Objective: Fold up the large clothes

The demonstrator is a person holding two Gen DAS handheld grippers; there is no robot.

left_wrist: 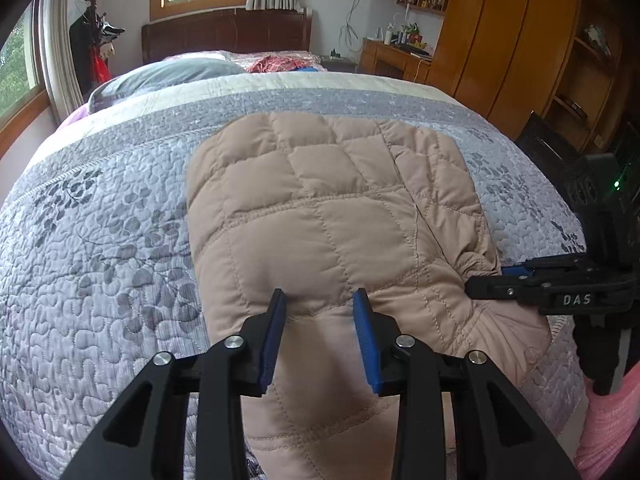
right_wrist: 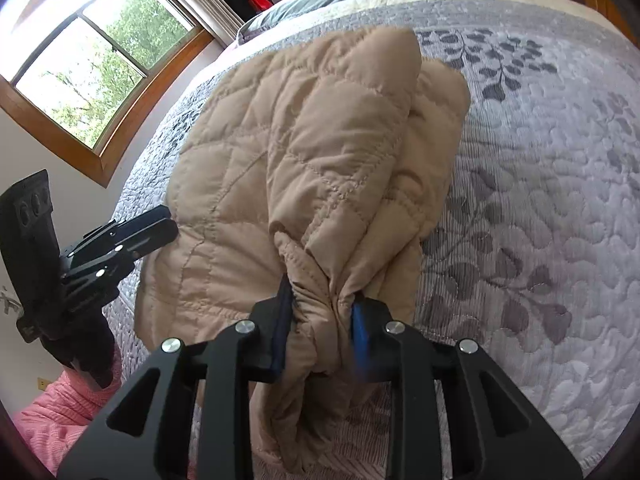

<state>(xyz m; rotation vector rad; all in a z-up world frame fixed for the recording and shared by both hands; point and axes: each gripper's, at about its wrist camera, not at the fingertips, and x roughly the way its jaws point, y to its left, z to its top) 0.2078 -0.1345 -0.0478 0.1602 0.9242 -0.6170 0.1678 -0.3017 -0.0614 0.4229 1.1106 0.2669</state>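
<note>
Right gripper [right_wrist: 320, 312] clenched on bunched jacket [right_wrist: 304, 152] edge, left gripper [left_wrist: 320, 304] fingers apart, just resting on it. Puffy fabric, could easily slip free and spring open on bed [right_wrist: 540, 200].

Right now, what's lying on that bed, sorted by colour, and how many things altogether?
Beige: 1, the quilted jacket
Grey: 1, the pillow
Red plaid: 1, the crumpled cloth near the headboard
Total: 3, all lying on the grey-lilac leaf-print bedspread
</note>
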